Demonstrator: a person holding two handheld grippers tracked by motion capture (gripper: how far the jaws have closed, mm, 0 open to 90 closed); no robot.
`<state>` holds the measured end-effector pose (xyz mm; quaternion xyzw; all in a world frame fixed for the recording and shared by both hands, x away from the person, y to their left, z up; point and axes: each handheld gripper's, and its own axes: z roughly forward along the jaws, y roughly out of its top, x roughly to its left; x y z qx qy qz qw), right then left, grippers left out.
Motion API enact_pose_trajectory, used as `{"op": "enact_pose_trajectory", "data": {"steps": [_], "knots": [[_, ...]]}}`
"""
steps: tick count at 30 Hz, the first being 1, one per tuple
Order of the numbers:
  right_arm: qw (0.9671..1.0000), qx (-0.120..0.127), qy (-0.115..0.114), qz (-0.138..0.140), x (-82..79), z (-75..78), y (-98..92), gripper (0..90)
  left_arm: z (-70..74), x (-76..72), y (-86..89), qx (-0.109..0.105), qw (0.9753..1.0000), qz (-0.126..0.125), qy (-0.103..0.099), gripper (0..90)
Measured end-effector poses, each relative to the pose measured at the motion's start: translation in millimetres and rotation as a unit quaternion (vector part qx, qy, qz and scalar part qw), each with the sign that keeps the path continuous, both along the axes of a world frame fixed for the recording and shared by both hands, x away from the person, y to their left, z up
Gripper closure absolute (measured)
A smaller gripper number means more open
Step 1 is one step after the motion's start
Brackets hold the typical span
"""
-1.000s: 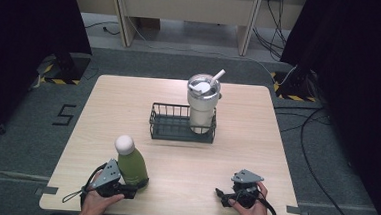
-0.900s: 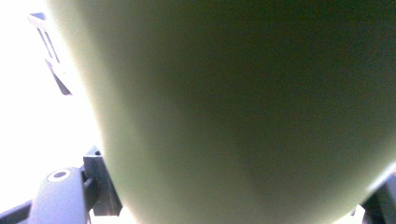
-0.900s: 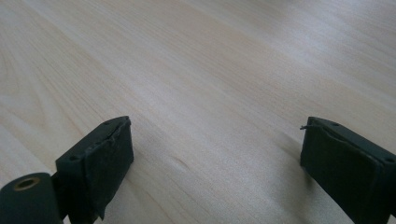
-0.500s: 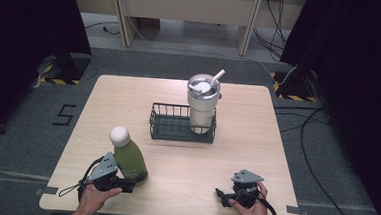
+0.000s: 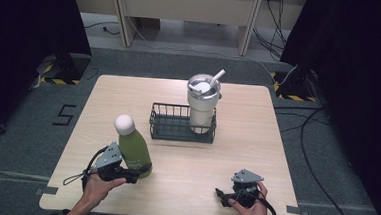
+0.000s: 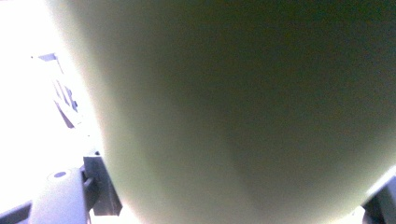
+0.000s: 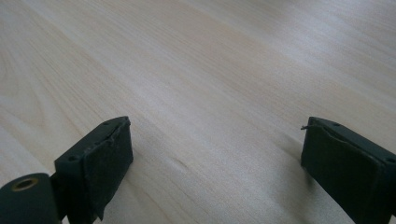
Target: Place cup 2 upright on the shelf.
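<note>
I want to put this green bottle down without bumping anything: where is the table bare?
Bare wood lies left of the wire basket, and wide between the green bottle in the left claw and the right claw. It is crowded at the basket, where the steel tumbler stands.

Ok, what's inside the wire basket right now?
A steel tumbler with lid and straw stands in the basket's right end; the left part is bare. The tumbler's contents are hidden by its lid.

A light wooden table (image 5: 256, 141) stands on grey carpet. A black wire basket (image 5: 170, 122) rests at its centre, and a green bottle (image 5: 133, 146) with a white cap sits tilted near the front left edge.
</note>
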<state>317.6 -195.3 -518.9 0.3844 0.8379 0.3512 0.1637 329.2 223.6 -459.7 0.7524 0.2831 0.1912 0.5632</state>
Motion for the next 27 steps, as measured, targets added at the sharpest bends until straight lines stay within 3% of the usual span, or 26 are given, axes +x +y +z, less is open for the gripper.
{"op": "enact_pose_trajectory", "data": {"steps": [5, 17, 27], "knots": [[1.0000, 0.000, 0.000, 0.000, 0.1, 0.0, 0.0, 9.3, 11.6, 10.3, -0.2, -0.012, 0.9999, -0.002, 0.003, 20.7], [1.0000, -0.001, 0.001, 0.000, 0.7, 0.0, 0.1, 8.9, 45.4, 34.2, -3.1, -0.009, 0.9999, -0.004, -0.004, 20.7], [1.0000, -0.001, 0.000, 0.001, 0.9, 0.0, 0.1, 8.9, 57.4, 47.6, -9.6, -0.005, 0.9999, -0.008, -0.005, 20.7]]}}
